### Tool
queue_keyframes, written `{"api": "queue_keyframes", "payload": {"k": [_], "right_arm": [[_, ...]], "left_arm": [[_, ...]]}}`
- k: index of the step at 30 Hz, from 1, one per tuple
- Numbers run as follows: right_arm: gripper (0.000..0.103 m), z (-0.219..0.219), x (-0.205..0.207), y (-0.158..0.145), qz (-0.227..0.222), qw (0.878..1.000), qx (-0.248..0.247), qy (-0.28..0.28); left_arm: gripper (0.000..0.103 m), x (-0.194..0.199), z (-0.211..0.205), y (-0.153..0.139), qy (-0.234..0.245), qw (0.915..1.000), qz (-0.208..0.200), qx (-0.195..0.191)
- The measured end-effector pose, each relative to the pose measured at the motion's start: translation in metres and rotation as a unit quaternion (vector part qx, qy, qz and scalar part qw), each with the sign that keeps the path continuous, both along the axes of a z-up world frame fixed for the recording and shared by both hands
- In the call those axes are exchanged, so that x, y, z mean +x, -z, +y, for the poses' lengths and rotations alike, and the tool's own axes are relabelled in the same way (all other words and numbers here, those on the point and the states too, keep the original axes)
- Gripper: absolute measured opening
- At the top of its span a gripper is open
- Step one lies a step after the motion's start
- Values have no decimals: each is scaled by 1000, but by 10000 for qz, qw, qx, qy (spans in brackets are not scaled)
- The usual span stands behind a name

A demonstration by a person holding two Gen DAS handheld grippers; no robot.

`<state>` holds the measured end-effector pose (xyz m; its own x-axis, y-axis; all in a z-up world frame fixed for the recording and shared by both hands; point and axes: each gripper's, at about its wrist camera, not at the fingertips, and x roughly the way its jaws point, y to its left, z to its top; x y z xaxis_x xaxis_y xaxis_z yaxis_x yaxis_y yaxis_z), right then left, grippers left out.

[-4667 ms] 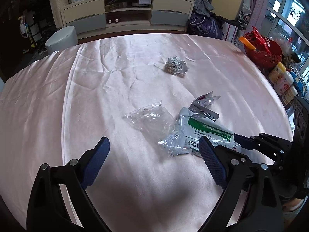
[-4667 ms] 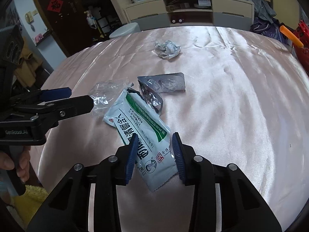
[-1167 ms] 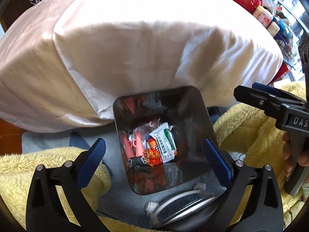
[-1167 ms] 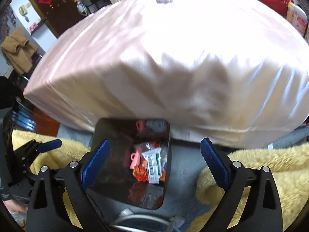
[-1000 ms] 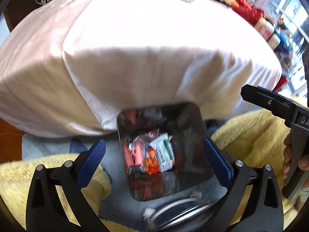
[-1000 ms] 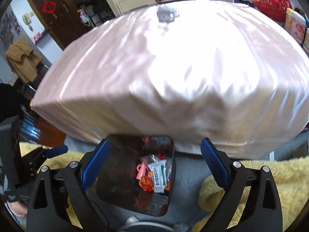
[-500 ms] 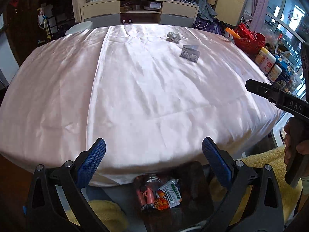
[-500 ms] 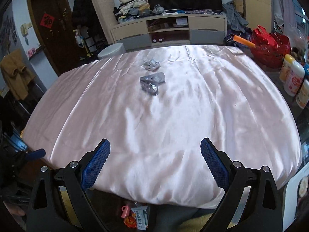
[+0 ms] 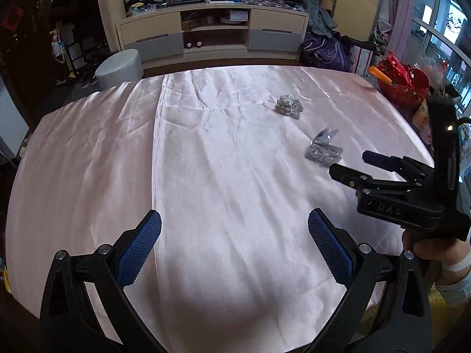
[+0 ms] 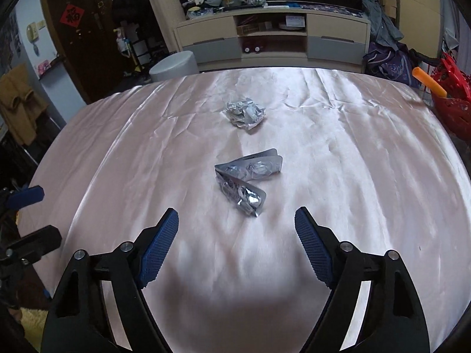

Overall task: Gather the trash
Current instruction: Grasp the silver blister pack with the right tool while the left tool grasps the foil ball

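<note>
- Now the left gripper (image 9: 234, 239) hangs over the near part of the pink satin tablecloth (image 9: 223, 176), its blue-padded jaws spread wide with only cloth between them.
- The right gripper (image 10: 236, 236) also stands apart and empty; its jaws have just been closing a little, with nothing between them.
- In the left wrist view the right gripper (image 9: 350, 166) shows from the side, held by a hand (image 9: 432, 245) at the right edge.
- The folded silver blister packs (image 10: 247, 184) lie on the cloth just ahead of the right gripper's fingertips, not touched.
- The crumpled foil ball (image 10: 245, 113) sits farther back, well apart from both tools.
- A red basket (image 9: 404, 83) stands past the table's right edge.
</note>
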<state>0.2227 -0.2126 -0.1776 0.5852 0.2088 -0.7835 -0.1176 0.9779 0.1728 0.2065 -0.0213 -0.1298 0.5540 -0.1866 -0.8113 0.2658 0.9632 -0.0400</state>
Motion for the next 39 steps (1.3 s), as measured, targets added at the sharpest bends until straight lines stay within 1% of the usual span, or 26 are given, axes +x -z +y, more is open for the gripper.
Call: {"api": "queue_keyframes", "payload": {"k": [4, 8, 9, 10, 12, 15, 19, 25, 29, 33, 35, 37, 38, 39], "right_arm": [[80, 3, 21, 8, 32, 10000, -20, -17], [80, 10, 34, 13, 63, 9999, -86, -101], [77, 10, 35, 14, 75, 9998, -125, -105], [67, 11, 37, 15, 82, 9997, -172, -135], [54, 9, 40, 16, 123, 9994, -264, -202], [54, 3, 38, 15, 106, 9991, -343, -204], [53, -18, 37, 14, 179, 9997, -189, -39], [53, -47, 43, 5, 223, 9995, -10, 205], [53, -59, 49, 10, 348, 9990, -64, 269], [53, -66, 48, 15, 429, 9986, -30, 294], [53, -69, 48, 14, 422, 9986, -9, 307], [53, -69, 49, 14, 430, 9986, 8, 296], [53, -69, 49, 15, 442, 9986, 18, 290], [53, -70, 49, 15, 441, 9986, 21, 279]], "left_arm": [[94, 31, -7, -5, 65, 10000, 9, -66], [94, 59, -19, -6, 168, 9999, 0, -33], [94, 66, -22, -6, 190, 9998, 7, -31], [94, 73, -25, -5, 210, 9998, 20, -37], [94, 88, -29, -3, 240, 9997, 73, -63], [94, 106, -40, 2, 315, 9994, 130, -83], [94, 130, -59, 12, 477, 9987, 186, -44], [94, 161, -93, 36, 718, 9966, 388, -63], [94, 176, -115, 49, 875, 9950, 472, -41], [86, 190, -129, 59, 957, 9941, 520, -15], [77, 194, -134, 64, 937, 9940, 555, -43], [57, 196, -137, 69, 941, 9937, 600, -38], [54, 196, -140, 71, 944, 9938, 594, -2], [47, 195, -142, 71, 957, 9940, 521, 62]]}}
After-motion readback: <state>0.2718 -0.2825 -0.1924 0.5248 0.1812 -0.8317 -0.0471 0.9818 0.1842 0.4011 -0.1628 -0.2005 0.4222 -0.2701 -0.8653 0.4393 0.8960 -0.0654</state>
